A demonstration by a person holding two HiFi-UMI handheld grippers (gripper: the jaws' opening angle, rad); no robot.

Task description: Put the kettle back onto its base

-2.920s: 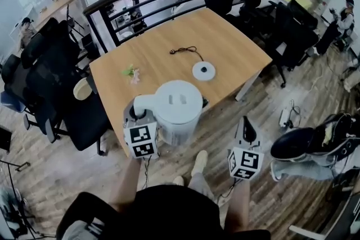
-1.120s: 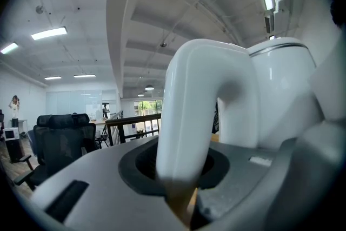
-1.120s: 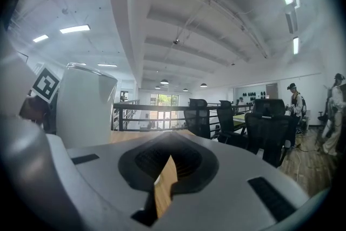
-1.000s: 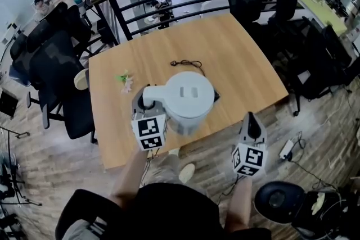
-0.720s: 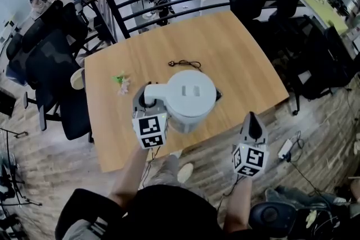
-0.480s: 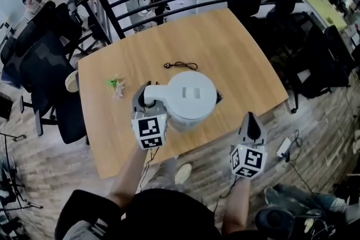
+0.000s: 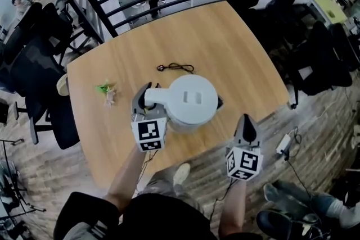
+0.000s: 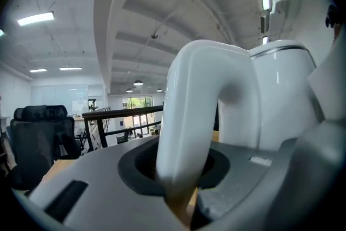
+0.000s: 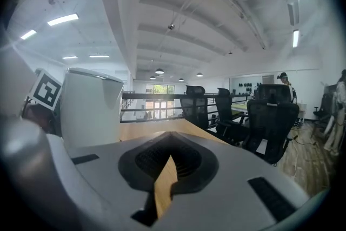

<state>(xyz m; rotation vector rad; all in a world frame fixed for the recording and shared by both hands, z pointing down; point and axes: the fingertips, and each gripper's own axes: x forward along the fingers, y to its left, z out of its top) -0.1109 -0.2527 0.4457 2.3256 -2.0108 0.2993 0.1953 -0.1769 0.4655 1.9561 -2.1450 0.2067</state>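
**White kettle held by its handle above the table's near edge**

One kettle (image 7: 191, 99) is seen: white, round-bodied, with a flat lid marked by two short slots and a thick looped handle (image 7: 153, 97) set at its nine o'clock. In the left gripper view a thin dark band is seen under the lid. It is placed over the wooden table (image 7: 242, 53), towards the six-o'clock edge. What lies under it is hidden.

Two grippers are counted. The left gripper (image 7: 146, 103) is clamped on the handle. The right gripper (image 7: 246, 122), at the kettle's four o'clock and apart from it, is drawn in to a narrow slit with nothing held.

One black cable (image 7: 174, 68) is seen at the kettle's eleven o'clock, and one small green-and-pink thing (image 7: 106, 91) at nine o'clock.
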